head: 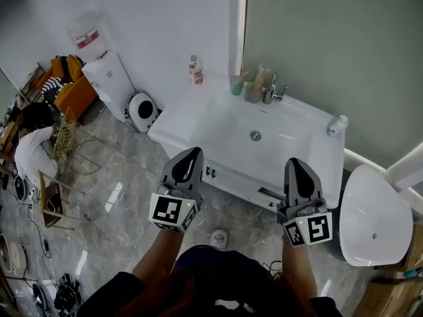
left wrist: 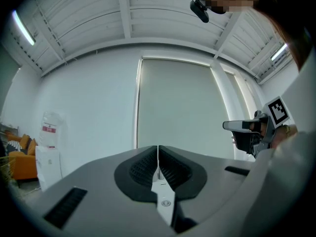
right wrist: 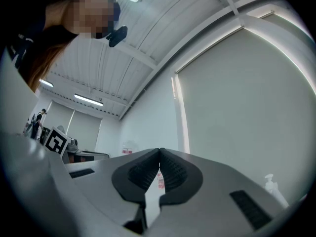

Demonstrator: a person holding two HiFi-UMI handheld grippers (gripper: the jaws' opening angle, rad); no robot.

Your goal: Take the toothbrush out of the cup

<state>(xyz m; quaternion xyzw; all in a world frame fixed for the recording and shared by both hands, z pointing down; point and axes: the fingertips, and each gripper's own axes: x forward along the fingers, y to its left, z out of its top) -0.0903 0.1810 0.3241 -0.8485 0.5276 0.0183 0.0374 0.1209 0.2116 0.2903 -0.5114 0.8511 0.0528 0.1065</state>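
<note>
L gripper: jaws clenched, empty; held out in front of sink.
R gripper: jaws clenched, empty; same.
Cup: back of sink, just beside tap; well apart from both grippers.
Toothbrush: prob. the upright item in cup; too small to confirm.
Risk 1: reach w/ jaws not opened, so tips knock cup over.
Risk 2: 2nd cup & tap crowd it, so side bump likely.
Risk 3: tilted pull, so cup tips w/ toothbrush.

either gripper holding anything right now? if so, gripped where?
Nothing is held. The left gripper and the right gripper both have their jaws shut together with nothing between them, out in front of the sink.
</note>
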